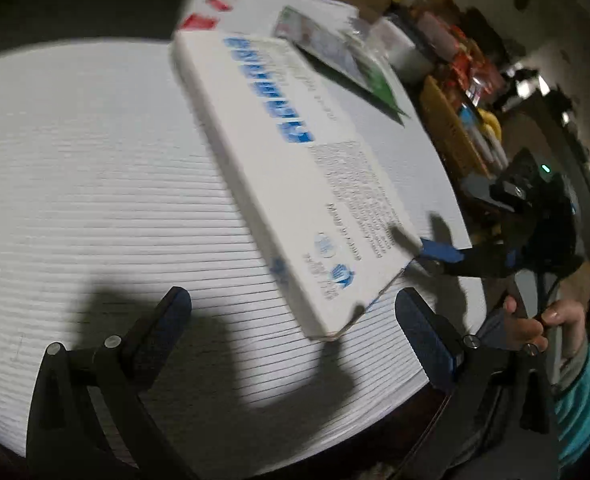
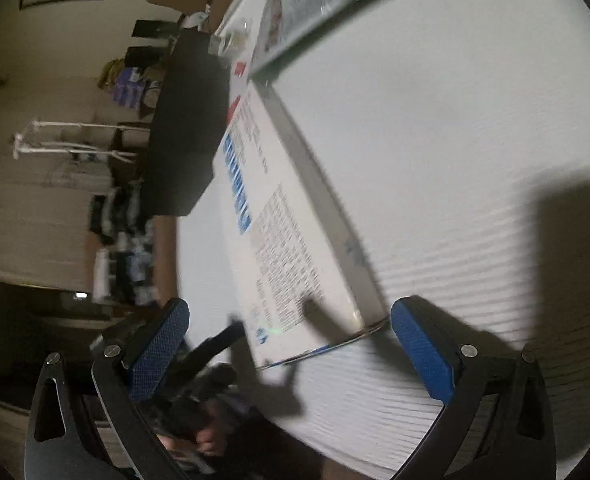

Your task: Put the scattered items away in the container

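Left gripper (image 1: 293, 322) sits with its fingers spread wide and nothing between them, hovering low over the ribbed white worktop (image 1: 95, 168). Just ahead of it, reaching off to its upper left, is the flat white box (image 1: 295, 184) with blue lettering, lying on the worktop with its near corner between the finger lines but not touched, as far as I can tell. Further ahead sits a green-edged packet (image 1: 335, 60), partly tucked against the box's far end.

Right gripper (image 2: 289, 338) is also wide apart and empty, pointed at the same box (image 2: 279, 240) from the other side, near corner just ahead of its fingers.

So I'd say this is the approach step on the box: nothing's grabbed yet. Next move probably calls for one gripper to close across the thin edge, since it lies flat and looks awkward to pinch from above.

View differences: the left camera shows the right gripper's blue tip (image 1: 441, 250) right at the box's corner, plus a hand (image 1: 535, 324) and a yellow crate (image 1: 451, 128) of stuff beyond the worktop edge, maybe the container, can't be sure. The right camera shows a dark block (image 2: 187, 128) at the worktop's far left instead.
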Demonstrator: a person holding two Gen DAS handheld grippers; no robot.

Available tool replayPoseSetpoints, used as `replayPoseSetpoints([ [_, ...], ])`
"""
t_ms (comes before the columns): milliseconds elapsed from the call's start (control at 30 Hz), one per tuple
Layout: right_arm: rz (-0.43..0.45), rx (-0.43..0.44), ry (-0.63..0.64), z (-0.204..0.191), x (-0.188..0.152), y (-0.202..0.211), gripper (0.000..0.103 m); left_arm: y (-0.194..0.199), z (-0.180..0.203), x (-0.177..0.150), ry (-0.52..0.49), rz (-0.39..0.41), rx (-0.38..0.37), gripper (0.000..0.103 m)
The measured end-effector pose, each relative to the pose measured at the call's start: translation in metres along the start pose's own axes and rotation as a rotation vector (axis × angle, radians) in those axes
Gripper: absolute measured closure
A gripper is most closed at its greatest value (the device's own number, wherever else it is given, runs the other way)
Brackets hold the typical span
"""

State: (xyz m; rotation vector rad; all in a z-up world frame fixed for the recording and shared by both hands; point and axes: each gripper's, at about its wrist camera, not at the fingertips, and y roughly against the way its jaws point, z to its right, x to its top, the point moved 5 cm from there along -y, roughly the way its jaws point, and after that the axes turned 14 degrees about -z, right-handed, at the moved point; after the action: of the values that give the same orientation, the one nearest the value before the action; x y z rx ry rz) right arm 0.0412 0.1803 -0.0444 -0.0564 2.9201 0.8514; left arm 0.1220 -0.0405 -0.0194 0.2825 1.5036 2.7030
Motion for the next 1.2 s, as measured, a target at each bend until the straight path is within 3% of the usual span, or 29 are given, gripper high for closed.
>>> replayPoseSetpoints([
  [67, -0.021, 0.038, -0.003, -0.005, 0.0, -0.01, 0.0, -0.005, 0.012, 0.0, -0.015, -0.013, -0.029, 0.001],
  [167, -0.02, 0.024, 0.002, -0.016, 0.001, -0.011, 0.0, -0.009, 0.021, 0.001, -0.038, -0.009, 0.056, 0.001],
  [233, -0.011, 0.022, 0.025, -0.027, 0.001, -0.005, 0.0, -0.009, 0.022, 0.001, -0.041, -0.01, 0.059, 0.001],
  [567, 0.03, 0.014, 0.15, -0.094, -0.013, 0.007, 0.0, -0.002, 0.022, 0.005, 0.011, 0.006, -0.023, 0.001],
  [733, 0.039, 0.092, 0.218, -0.131, -0.026, 0.017, 0.0, -0.006, 0.029, 0.004, 0.017, 0.002, -0.133, 0.001],
  [867, -0.073, 0.253, 0.232, -0.16, -0.039, -0.001, 0.0, -0.024, 0.049, 0.003, -0.037, -0.026, -0.183, 0.001],
  [1000, -0.114, 0.252, 0.214, -0.164, -0.04, -0.016, 0.0, -0.021, 0.057, -0.017, -0.081, -0.04, -0.127, 0.001],
  [1100, -0.097, 0.249, 0.181, -0.151, -0.036, -0.013, 0.0, 0.006, 0.034, -0.041, -0.05, -0.028, -0.124, 0.001],
  [1200, -0.078, 0.215, 0.142, -0.128, -0.029, -0.013, 0.0, 0.044, 0.004, -0.052, 0.027, 0.038, -0.146, 0.001],
])
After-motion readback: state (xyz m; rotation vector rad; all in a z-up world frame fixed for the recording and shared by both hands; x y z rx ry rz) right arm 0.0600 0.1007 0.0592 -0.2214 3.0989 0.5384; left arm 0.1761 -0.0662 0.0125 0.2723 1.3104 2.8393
